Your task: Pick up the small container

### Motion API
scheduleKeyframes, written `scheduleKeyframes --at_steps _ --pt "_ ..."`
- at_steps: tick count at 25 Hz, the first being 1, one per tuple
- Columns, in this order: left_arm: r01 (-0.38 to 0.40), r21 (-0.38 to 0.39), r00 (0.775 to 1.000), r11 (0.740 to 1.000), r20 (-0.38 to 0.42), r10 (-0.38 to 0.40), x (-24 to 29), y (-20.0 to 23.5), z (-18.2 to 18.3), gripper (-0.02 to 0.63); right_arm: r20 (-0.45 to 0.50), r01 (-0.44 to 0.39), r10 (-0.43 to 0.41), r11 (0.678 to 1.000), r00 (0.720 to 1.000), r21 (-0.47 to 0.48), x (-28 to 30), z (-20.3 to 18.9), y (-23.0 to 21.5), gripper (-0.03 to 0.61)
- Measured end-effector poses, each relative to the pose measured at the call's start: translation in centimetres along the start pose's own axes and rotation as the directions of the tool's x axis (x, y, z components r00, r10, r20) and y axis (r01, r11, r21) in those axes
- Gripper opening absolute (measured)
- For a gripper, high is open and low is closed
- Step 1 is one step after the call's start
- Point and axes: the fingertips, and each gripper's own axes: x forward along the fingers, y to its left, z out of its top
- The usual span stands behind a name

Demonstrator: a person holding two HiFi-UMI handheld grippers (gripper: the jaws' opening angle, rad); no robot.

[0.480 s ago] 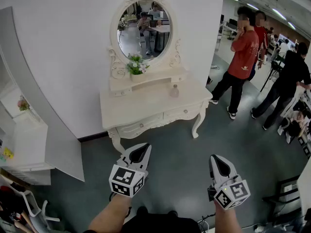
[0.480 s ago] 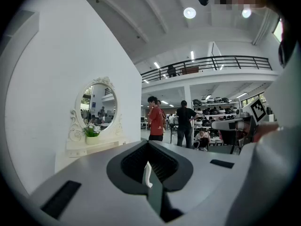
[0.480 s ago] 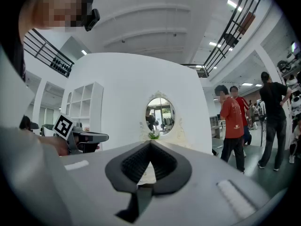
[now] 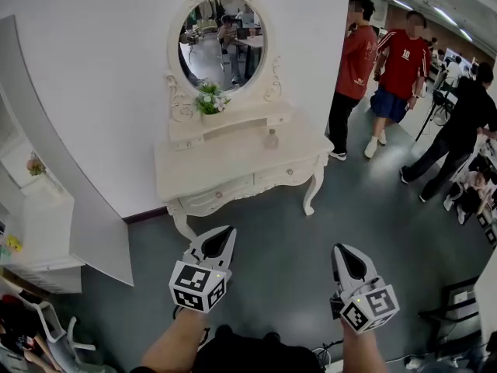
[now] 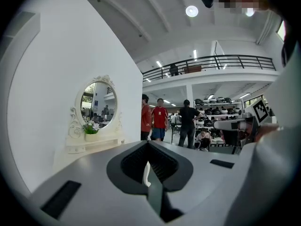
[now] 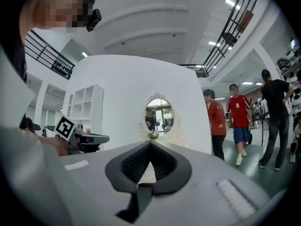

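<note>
The small container [image 4: 271, 139], a clear little bottle, stands on the right part of the white dressing table [image 4: 194, 173] under the oval mirror [image 4: 221, 41]. Both grippers hang over the grey floor well short of the table. My left gripper [image 4: 228, 231] is shut with nothing in it, its tips meeting in the left gripper view [image 5: 148, 143]. My right gripper [image 4: 339, 249] is shut and holds nothing too, its tips meeting in the right gripper view [image 6: 150, 143]. Neither gripper view shows the container clearly.
A flower pot [image 4: 208, 99] sits on the table's upper shelf. A white shelf unit [image 4: 46, 231] and a curved partition stand at the left. Two people in red [image 4: 356, 61] [image 4: 402, 57] and one in black [image 4: 466, 123] stand at the right.
The two people in red have walked left, closer to the table. The table sits slightly more to the left in the head view. Both grippers have barely moved.
</note>
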Motion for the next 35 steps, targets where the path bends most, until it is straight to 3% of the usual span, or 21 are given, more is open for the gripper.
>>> scheduleKeyframes --at_steps 7,17,24,35 --pt "-0.010 -0.010 1.000 1.000 0.006 0.010 0.5 -3.1 0.0 0.002 -0.009 -0.027 0.026 0.995 1.000 -0.091 -2.7 0.4 -1.0 0.008" --pt "0.016 -0.022 1.000 1.000 0.002 -0.015 4.3 -2.8 0.1 0.002 0.002 -0.001 0.001 1.000 1.000 0.003 -0.6 0.0 -4.0 0.009" --pt "0.018 -0.062 1.000 0.998 -0.003 -0.019 11.1 2.0 -0.5 0.002 -0.035 0.011 -0.010 1.000 0.999 0.020 6.1 -1.0 -7.4 0.009" --pt "0.078 -0.079 0.997 0.994 -0.011 -0.079 25.3 12.0 1.5 0.002 -0.044 0.021 -0.022 1.000 0.999 -0.021 23.3 1.4 -12.8 0.009"
